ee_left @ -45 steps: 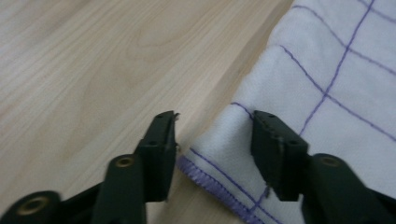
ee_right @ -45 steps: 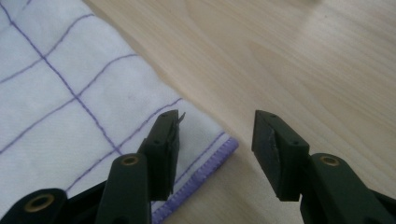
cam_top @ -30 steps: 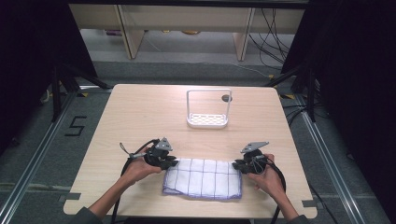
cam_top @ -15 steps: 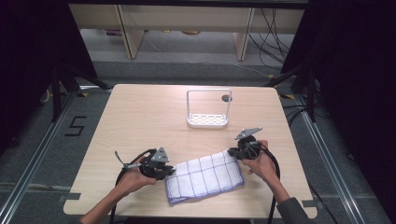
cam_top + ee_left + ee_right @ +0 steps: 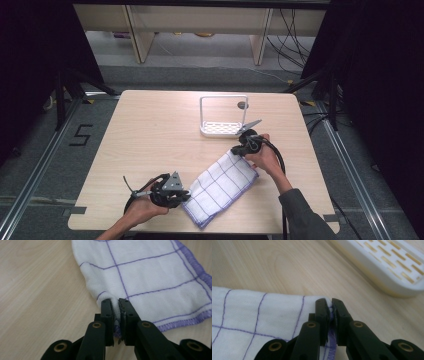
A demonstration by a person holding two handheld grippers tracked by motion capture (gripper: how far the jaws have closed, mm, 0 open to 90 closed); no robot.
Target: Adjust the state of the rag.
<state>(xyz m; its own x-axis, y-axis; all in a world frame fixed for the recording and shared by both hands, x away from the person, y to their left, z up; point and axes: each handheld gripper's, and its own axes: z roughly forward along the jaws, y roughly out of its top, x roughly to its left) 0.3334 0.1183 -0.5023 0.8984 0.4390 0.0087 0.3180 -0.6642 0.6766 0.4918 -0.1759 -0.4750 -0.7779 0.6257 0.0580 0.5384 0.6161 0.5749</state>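
Pale wood grain covers the bench [image 5: 150, 145], which stands on a grey floor with dark curtains at both sides.

Near the front edge, the left claw [image 5: 186, 196] lies low in the person's left hand [image 5: 142, 209]. Its jaws are pressed together on a fold of the cloth [image 5: 220, 186], which bunches up between the pads in the left gripper view [image 5: 117, 307]. From that pinch the cloth, white with thin purple lines and a purple hem, spreads away from the claw over the wood.

Farther back, the right claw [image 5: 235, 150] sits in the right hand [image 5: 262, 155]. Its jaws are likewise squeezed shut on the cloth, nipping the purple hem at a corner, as the right gripper view [image 5: 330, 307] shows. There the cloth runs off to the left of the jaws and lies flat on the wood.

Between the two claws the cloth stretches slantwise across the bench, its near corner at the left claw and its far corner at the right one.

Just beyond the right claw stands a white rack [image 5: 222, 129] with a slotted base [image 5: 387, 262] and an upright frame, close to the cloth but apart from it.
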